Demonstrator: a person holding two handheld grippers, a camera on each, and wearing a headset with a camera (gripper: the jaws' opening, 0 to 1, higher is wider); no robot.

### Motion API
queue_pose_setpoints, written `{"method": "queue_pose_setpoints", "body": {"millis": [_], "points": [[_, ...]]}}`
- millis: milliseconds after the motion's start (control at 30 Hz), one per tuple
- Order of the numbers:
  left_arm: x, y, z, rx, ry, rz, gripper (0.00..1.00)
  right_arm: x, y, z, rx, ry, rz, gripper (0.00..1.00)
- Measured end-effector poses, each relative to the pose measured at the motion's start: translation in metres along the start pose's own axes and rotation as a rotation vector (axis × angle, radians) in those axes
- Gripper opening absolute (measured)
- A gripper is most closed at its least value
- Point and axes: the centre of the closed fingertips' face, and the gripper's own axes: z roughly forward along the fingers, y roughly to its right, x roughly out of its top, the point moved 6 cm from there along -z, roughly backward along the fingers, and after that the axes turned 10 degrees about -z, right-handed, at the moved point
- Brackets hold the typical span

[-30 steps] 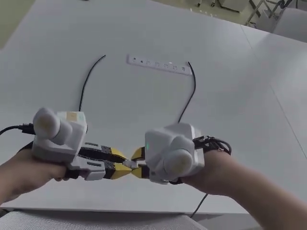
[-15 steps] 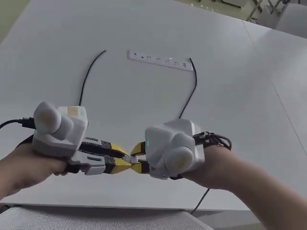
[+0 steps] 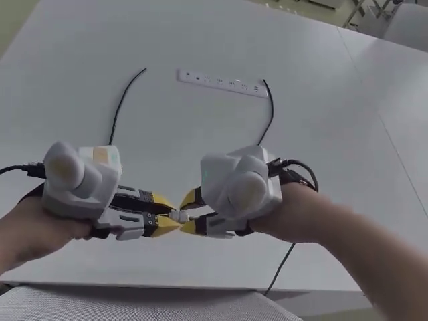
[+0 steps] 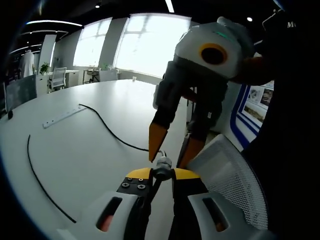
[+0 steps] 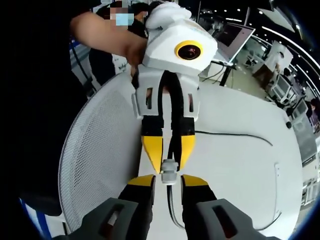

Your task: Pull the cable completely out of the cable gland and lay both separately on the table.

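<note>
Tip to tip, gland in the middle

My left gripper (image 4: pixel 161 175) is pinched narrow on the cable (image 4: pixel 152 190), which runs back along its jaws, with the gland (image 5: pixel 169 172) at their tips above the table (image 3: pixel 200 134) edge. My right gripper (image 5: pixel 169 181) faces it head-on, jaws straddling the gland; can't tell if they're biting. Pull's straight apart, I reckon.

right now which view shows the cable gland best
The right gripper view: the cable gland sits centred and close, its pale body clear, with the black cable running on below it. The left gripper view shows the gland smaller and darker. In the head view it is a tiny pale spot.
</note>
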Motion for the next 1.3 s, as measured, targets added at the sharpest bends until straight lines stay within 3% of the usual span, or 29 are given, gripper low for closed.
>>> {"method": "queue_pose_setpoints", "body": {"millis": [133, 200, 367, 633, 933, 1033, 1200, 1300], "points": [[-0.001, 0.002, 0.001, 0.02, -0.014, 0.099, 0.15, -0.003, 0.005, -0.005, 0.061, 0.055, 0.098, 0.17], [-0.002, 0.004, 0.002, 0.024, -0.021, 0.119, 0.15, -0.006, 0.008, -0.006, 0.088, 0.06, 0.136, 0.18], [-0.001, 0.008, 0.004, 0.033, -0.041, 0.195, 0.15, -0.012, 0.011, -0.004, 0.143, 0.05, 0.149, 0.18], [-0.003, 0.009, 0.006, 0.036, -0.067, 0.244, 0.15, -0.018, 0.006, 0.002, 0.282, 0.05, 0.212, 0.16], [-0.002, 0.013, 0.009, 0.029, -0.082, 0.286, 0.15, -0.017, 0.005, 0.007, 0.324, 0.06, 0.211, 0.15], [-0.003, 0.013, 0.01, 0.027, -0.09, 0.294, 0.15, -0.017, 0.005, 0.009, 0.358, 0.109, 0.273, 0.15], [-0.004, 0.014, 0.012, 0.018, -0.095, 0.309, 0.15, -0.018, 0.001, 0.009, 0.407, 0.124, 0.266, 0.1], [-0.004, 0.014, 0.013, 0.015, -0.1, 0.318, 0.15, -0.019, 0.002, 0.01, 0.41, 0.124, 0.266, 0.09]]}}
